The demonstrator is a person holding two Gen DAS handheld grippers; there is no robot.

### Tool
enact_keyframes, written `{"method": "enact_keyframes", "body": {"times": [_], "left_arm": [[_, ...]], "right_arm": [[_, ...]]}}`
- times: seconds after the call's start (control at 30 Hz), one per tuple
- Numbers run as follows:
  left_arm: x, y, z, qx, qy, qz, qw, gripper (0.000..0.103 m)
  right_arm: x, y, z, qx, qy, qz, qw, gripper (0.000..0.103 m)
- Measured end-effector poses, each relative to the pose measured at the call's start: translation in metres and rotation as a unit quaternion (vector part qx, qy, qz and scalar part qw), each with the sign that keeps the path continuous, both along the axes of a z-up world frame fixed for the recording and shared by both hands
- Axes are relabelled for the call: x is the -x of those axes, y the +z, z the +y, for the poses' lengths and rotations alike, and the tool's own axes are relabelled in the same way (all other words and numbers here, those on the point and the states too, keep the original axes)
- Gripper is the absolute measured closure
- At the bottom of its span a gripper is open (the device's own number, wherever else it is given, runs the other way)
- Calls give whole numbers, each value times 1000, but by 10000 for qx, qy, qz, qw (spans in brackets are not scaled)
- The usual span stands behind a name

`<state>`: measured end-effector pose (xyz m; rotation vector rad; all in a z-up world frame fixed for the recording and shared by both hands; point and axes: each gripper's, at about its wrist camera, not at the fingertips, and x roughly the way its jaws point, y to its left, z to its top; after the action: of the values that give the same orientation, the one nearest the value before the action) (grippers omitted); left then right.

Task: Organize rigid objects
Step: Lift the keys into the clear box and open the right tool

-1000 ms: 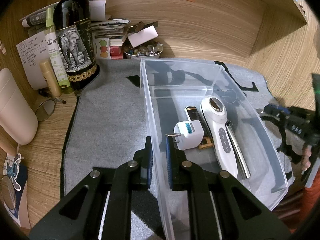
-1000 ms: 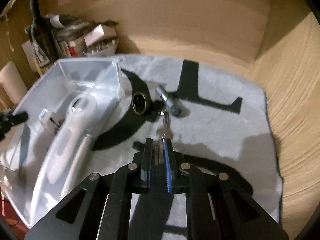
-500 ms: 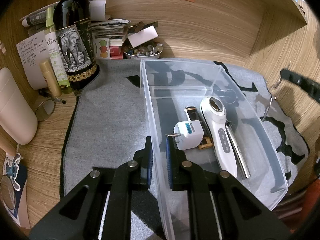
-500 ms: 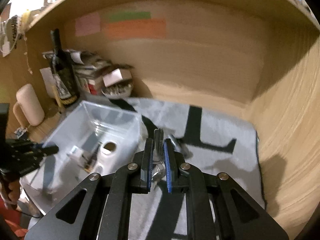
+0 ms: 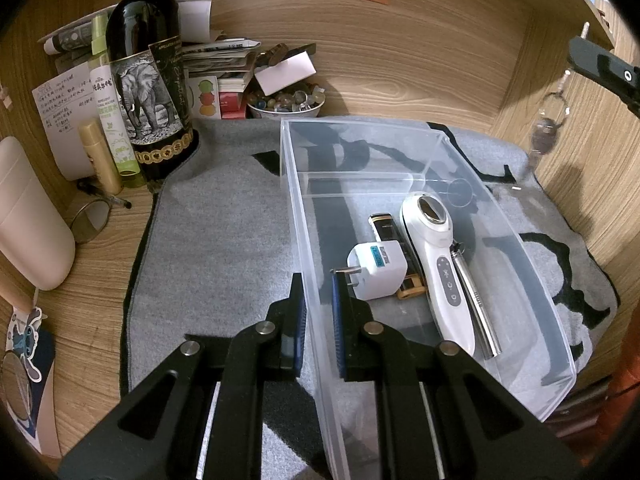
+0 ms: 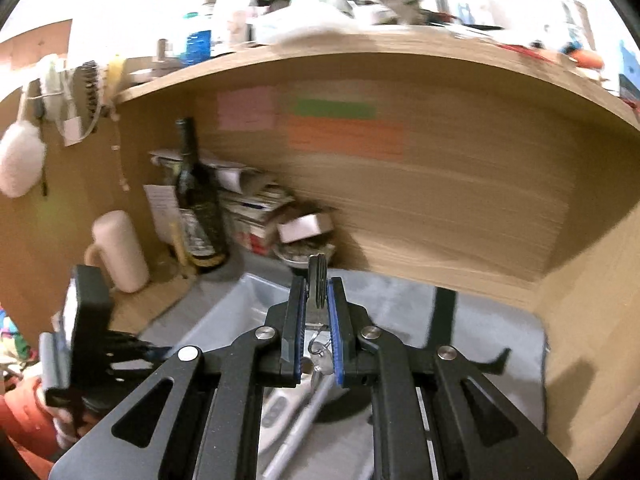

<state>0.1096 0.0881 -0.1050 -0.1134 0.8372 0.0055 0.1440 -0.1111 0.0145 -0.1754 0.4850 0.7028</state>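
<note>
Left wrist view: the left gripper [image 5: 318, 312] was clamped on the near wall of the clear bin [image 5: 532, 280], one finger outside, one inside. Inside the bin lay a white plug [image 5: 376, 270], a white handheld device [image 5: 438, 260] and a metal rod [image 5: 474, 300], long axes running away from the fingers. The key bunch [image 5: 546, 128] hung from the right gripper [image 5: 600, 66], high and beyond the bin's far right corner.

Right wrist view: the right gripper [image 6: 316, 320] was closed on the key bunch [image 6: 317, 284], which stood upright between the pads; the bin [image 6: 224, 320] lay below and left.
</note>
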Motion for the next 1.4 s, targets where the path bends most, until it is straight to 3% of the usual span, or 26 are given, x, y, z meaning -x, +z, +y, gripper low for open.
{"method": "enact_keyframes", "body": {"times": [0.5,0.9,1.2,1.3,1.4], "left_arm": [[0,0,0,0,2,-2,10000,91],[-1,0,-2,-23,7,1,10000,91],[-2,1,-3,-35,9,5,10000,91],[-2,1,-3,-41,13,7,10000,91],[-2,1,-3,-40,13,6,10000,91]], "right_arm": [[-21,-69,56,794,507,931,9912,93],[-29,-103,57,1354,480,1435,9792,93],[-21,-108,53,1347,595,1574,9765,93],[-19,-103,50,1293,586,1551,9776,86],[-18,-95,44,1140,507,1433,9818,71]]}}
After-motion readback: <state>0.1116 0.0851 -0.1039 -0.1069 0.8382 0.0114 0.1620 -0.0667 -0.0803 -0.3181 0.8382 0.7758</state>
